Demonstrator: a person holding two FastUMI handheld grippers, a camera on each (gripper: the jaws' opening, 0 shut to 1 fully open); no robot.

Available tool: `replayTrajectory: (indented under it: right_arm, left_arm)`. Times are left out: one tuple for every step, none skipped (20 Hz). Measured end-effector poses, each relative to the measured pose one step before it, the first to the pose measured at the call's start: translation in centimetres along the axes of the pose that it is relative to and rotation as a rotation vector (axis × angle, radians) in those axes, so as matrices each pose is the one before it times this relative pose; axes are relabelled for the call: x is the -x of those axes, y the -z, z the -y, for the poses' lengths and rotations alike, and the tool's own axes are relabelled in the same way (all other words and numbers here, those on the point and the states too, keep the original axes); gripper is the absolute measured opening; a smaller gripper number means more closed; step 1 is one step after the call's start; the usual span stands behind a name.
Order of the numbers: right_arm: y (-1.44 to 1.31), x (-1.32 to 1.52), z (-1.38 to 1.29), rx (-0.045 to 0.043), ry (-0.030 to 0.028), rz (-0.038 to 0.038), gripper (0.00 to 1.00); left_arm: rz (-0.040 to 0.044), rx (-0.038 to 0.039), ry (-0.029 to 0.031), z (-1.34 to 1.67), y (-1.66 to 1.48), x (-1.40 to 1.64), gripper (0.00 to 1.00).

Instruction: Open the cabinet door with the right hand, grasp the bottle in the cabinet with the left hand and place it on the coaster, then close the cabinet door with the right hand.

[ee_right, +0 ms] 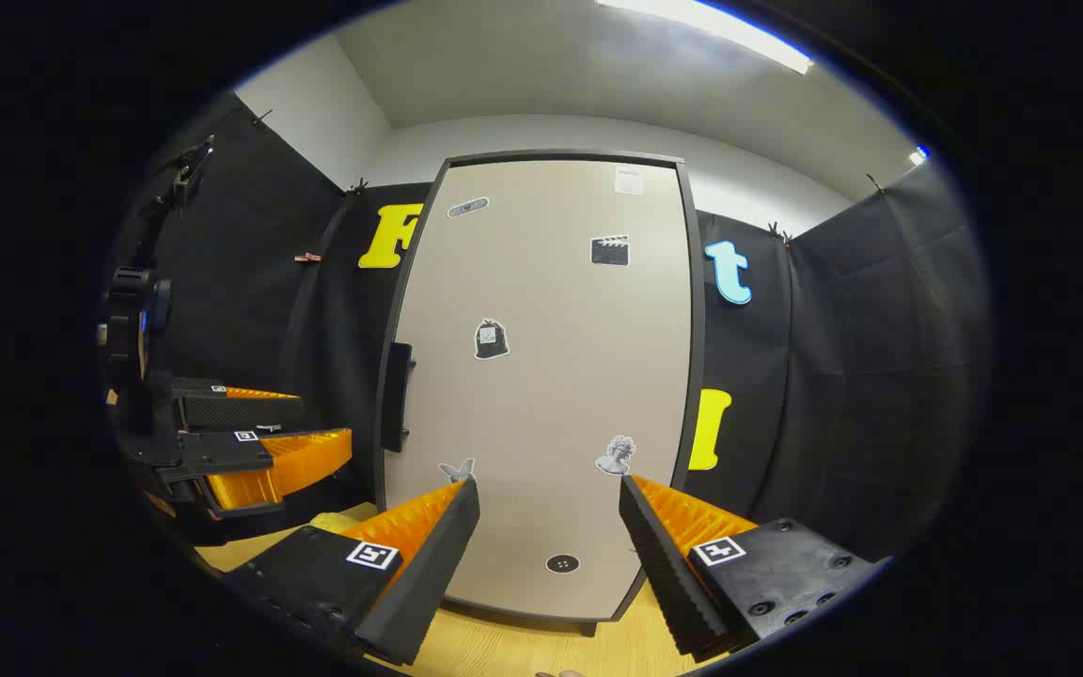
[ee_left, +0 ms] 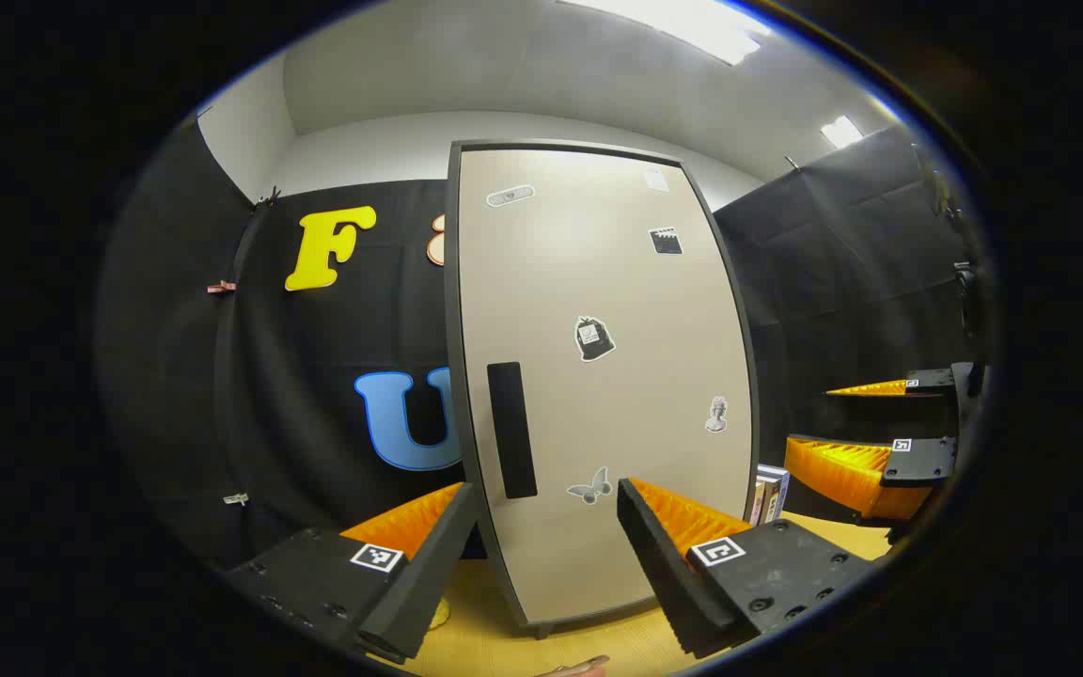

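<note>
Cabinet door is standing closed; right gripper, gaping wide, should be hooking the handle left of the door's centre.

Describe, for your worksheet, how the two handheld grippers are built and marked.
Each gripper, left gripper and right gripper, has two wedge-shaped fingers with ribbed inner faces. Each finger sits on a blocky base with screw holes, bearing a small square black-and-white marker tag.
</note>
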State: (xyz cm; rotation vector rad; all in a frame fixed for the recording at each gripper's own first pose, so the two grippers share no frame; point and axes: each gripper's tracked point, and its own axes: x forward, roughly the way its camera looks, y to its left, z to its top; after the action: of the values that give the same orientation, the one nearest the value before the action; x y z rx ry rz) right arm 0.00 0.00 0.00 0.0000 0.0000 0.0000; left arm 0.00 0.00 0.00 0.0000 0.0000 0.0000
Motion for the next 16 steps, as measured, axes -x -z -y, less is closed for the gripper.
replayTrajectory:
  right_arm:
    - [-0.066, -0.055, -0.073, -0.00495, -0.00257, 0.00265, 0.97]
    - [-0.117, -0.003, -0.165, -0.00756, -0.00568, 0.00439, 0.98]
    - [-0.078, -0.041, -0.049, -0.00379, -0.00129, 0.00155, 0.98]
    - [-0.134, -0.015, 0.078, -0.00130, 0.00186, 0.00270, 0.97]
    - [-0.106, 0.030, 0.044, -0.00011, 0.00325, 0.00229, 0.97]
    - [-0.048, 0.003, 0.029, -0.00104, 0.00154, 0.00187, 0.97]
    - [-0.051, -0.025, 0.009, -0.00006, 0.00468, 0.00177, 0.97]
    - [-0.067, -0.012, 0.063, 0.00335, 0.00187, 0.00610, 0.97]
    - [-0.135, -0.062, -0.087, 0.00443, 0.00020, 0.00501, 0.97]
    - [-0.113, 0.065, -0.030, 0.00243, -0.00095, 0.00542, 0.97]
    - [-0.169, 0.036, -0.190, 0.00047, -0.00295, 0.00478, 0.97]
    - [-0.120, 0.002, -0.213, -0.00170, -0.00544, 0.00405, 0.97]
    - [0.044, -0.037, -0.189, -0.00158, -0.00332, -0.00165, 0.97]
    - [-0.006, 0.006, -0.106, -0.00069, -0.00270, -0.00139, 0.97]
    - [-0.063, 0.009, -0.246, -0.00100, -0.00838, 0.00175, 0.97]
    - [-0.084, 0.012, -0.314, -0.00193, -0.00958, 0.00343, 0.97]
  left_arm:
    - [-0.00106, 0.00140, -0.00121, -0.062, -0.066, -0.055, 0.95]
    - [-0.00074, 0.00729, 0.00418, 0.114, 0.098, -0.001, 0.95]
    - [-0.00281, 0.00708, 0.00311, 0.039, 0.027, -0.065, 0.95]
    - [-0.00271, 0.00129, 0.00192, -0.028, 0.184, 0.056, 0.95]
    - [-0.00133, -0.00285, -0.00112, -0.074, -0.022, 0.077, 0.95]
    - [-0.00026, -0.00265, -0.00082, -0.018, 0.062, 0.013, 0.95]
    - [0.00155, 0.00050, -0.00075, -0.060, -0.083, 0.070, 0.95]
    - [-0.00041, 0.00186, -0.00074, -0.002, 0.096, 0.004, 0.95]
    - [-0.00209, 0.00343, -0.00128, -0.035, 0.027, 0.024, 0.95]
    - [-0.00279, 0.00247, -0.00042, -0.040, 0.160, 0.089, 0.95]
    - [-0.00301, 0.00106, -0.00139, -0.091, 0.023, 0.078, 0.95]
    - [-0.00146, 0.00122, 0.00044, -0.060, 0.131, 0.072, 0.95]
    - [-0.00122, 0.00097, -0.00044, -0.040, -0.012, -0.018, 0.95]
    - [0.00154, 0.00074, -0.00157, -0.144, -0.030, 0.076, 0.95]
    - [0.00126, -0.00047, -0.00133, -0.069, -0.052, 0.034, 0.96]
    - [0.00060, 0.00024, -0.00269, -0.109, 0.054, 0.081, 0.95]
